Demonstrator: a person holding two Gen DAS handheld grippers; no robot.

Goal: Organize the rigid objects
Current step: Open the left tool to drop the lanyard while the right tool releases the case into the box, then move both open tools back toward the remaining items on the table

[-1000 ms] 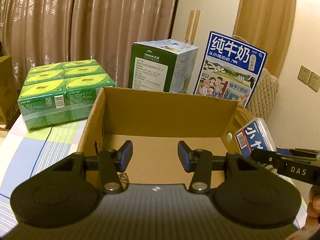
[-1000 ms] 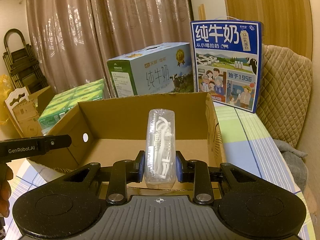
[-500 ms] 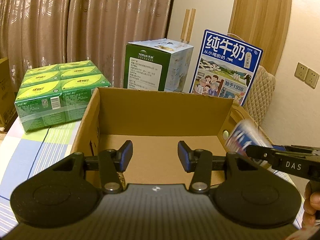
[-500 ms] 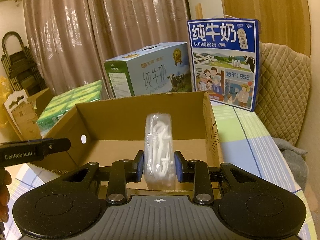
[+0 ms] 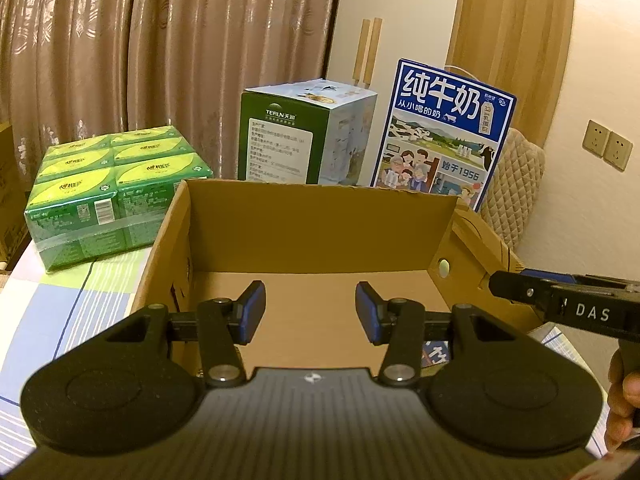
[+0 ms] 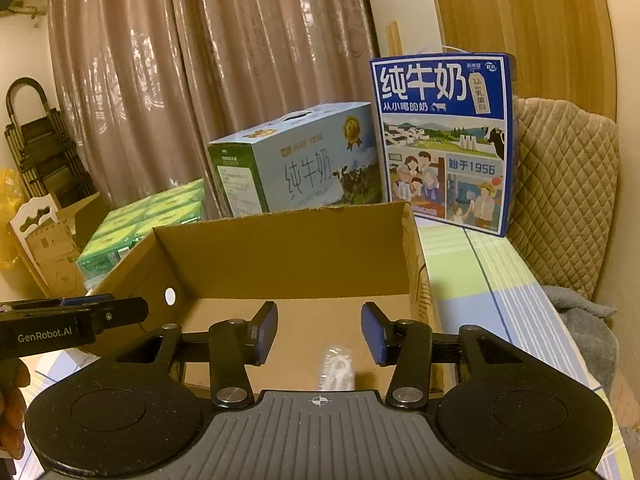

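An open cardboard box [image 5: 320, 232] [image 6: 288, 256] stands on the striped tablecloth in front of both grippers. My left gripper [image 5: 310, 312] hovers over the box's near edge, open, with nothing between its blue pads. My right gripper [image 6: 319, 328] is over the box's right side and its jaws are opening. The clear plastic pack of white pieces [image 6: 336, 368] is blurred below and clear of the pads, low inside the box. In the left wrist view a bit of its blue label [image 5: 436, 354] shows behind the right finger. Each gripper's tip shows from the side in the other's view.
Behind the box stand a shrink-wrapped block of green tissue packs [image 5: 116, 196], a green and pale blue milk carton [image 5: 304, 136] and a tall blue milk carton [image 5: 444, 132]. A quilted cushion [image 6: 560, 192] lies at the right. Curtains hang behind.
The right gripper's jaws have parted and the clear pack has slipped out from between them down into the box. The left gripper has stayed as it was.
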